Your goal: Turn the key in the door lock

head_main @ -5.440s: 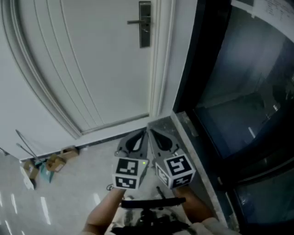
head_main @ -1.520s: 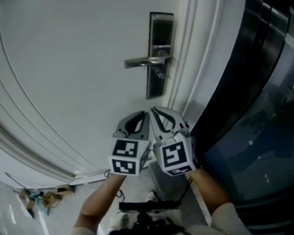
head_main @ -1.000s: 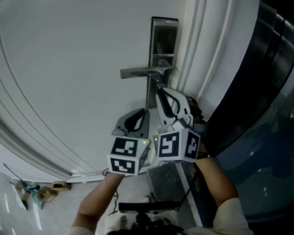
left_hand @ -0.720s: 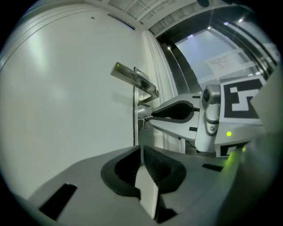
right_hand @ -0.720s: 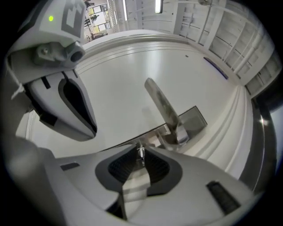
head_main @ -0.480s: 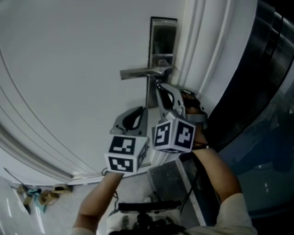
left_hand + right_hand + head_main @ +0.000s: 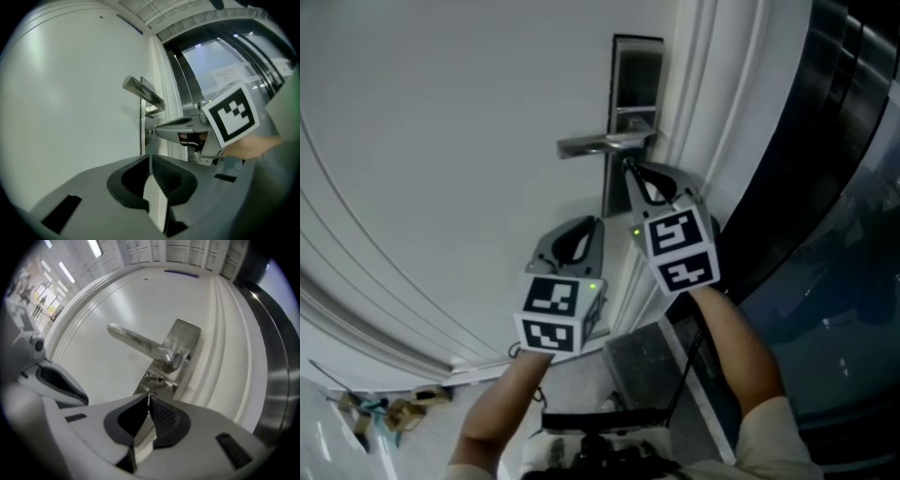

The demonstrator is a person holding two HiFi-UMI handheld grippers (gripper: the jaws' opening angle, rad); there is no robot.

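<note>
A white door carries a dark metal lock plate (image 7: pixel 636 84) with a lever handle (image 7: pixel 600 144). Just under the handle, a small key (image 7: pixel 150 135) sticks out of the plate. My right gripper (image 7: pixel 630 169) points level at that spot. Its jaws are closing, and in the right gripper view (image 7: pixel 149 395) their tips pinch the key's glinting end below the handle (image 7: pixel 136 341). My left gripper (image 7: pixel 598 223) hangs lower and to the left, short of the door, and it is shut with nothing between its jaws (image 7: pixel 150 158).
The white door frame (image 7: pixel 712 112) runs beside the lock, with a dark glass panel (image 7: pixel 834 187) to its right. A grey metal threshold (image 7: pixel 642 361) lies below. Scraps of litter (image 7: pixel 384 403) sit on the floor at the lower left.
The right gripper has rolled about its own line with its tips at the key, its marker cube showing a different face. The left gripper has stayed where it was.
</note>
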